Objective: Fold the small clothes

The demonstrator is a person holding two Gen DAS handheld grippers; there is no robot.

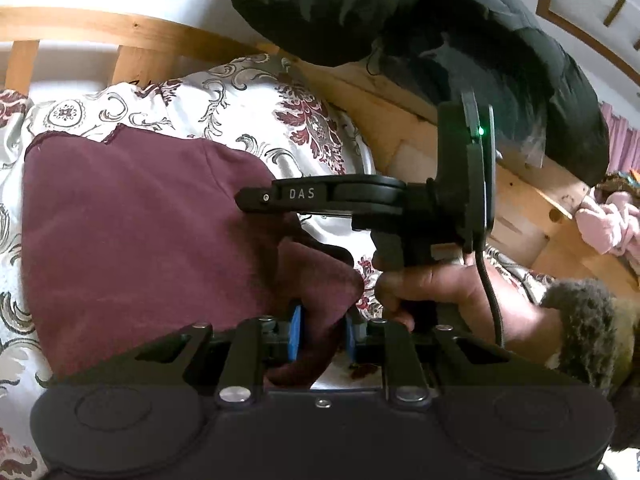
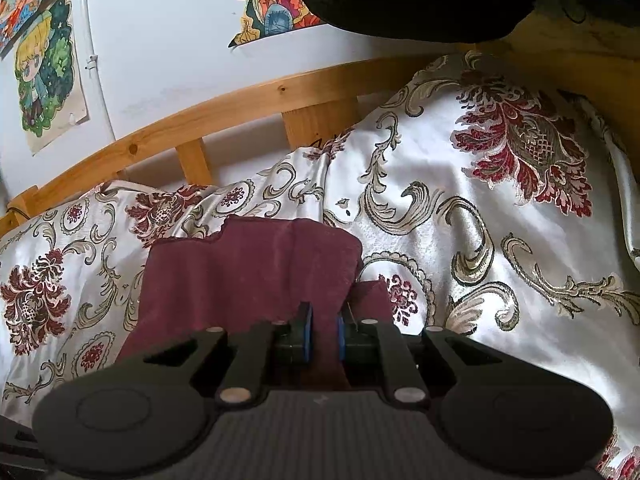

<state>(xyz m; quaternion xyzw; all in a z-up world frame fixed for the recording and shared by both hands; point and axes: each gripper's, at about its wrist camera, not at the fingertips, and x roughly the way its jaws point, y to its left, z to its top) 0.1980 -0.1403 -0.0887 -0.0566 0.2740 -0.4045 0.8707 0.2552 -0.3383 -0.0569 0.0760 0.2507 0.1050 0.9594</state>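
Observation:
A small maroon garment [image 1: 136,220] lies spread on a white bedspread with a dark red floral pattern [image 1: 248,96]. My left gripper [image 1: 322,334] is shut on a bunched near corner of it, cloth filling the gap between the blue pads [image 1: 297,332]. In the left wrist view the right gripper's black body [image 1: 400,200] stands just to the right, held by a hand [image 1: 444,292]. In the right wrist view my right gripper [image 2: 323,336] is shut on the near edge of the maroon garment [image 2: 248,272], which is pinched between its blue pads [image 2: 307,332].
A wooden bed rail [image 2: 224,108] runs along the far side of the bedspread [image 2: 480,240], with a white wall and drawings [image 2: 44,76] behind it. A black padded jacket [image 1: 440,32] hangs overhead. A pink cloth [image 1: 608,220] lies at the right by the wooden frame.

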